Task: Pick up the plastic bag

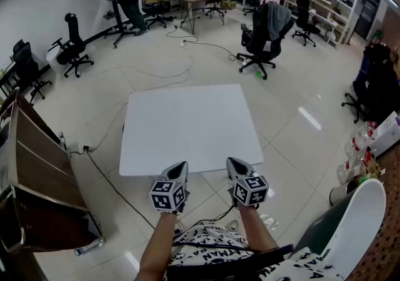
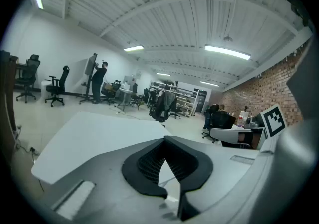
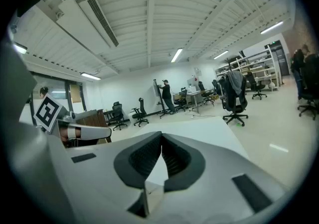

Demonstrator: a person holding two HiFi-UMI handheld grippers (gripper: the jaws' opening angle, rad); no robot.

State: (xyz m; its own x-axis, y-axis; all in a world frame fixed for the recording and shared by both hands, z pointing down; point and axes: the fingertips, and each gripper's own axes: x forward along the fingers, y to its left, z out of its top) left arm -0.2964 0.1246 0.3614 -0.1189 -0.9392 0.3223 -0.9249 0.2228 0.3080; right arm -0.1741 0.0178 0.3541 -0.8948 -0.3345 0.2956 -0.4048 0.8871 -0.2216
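Two grippers, both empty. The left gripper (image 1: 180, 170) and right gripper (image 1: 234, 166) hang side by side at the near edge of the white table (image 1: 187, 123), tilted slightly down toward it. Both gripper views show each pair of jaws closed tip to tip with nothing pinched between them.

Plastic bag: not found in any view. The table top is bare, and an office chair (image 1: 267, 30) stands beyond the table's far right corner.

Reading: likely a waiting pose, held short of the table because no target is in sight. Pick-up not started; the jaws would need opening first.
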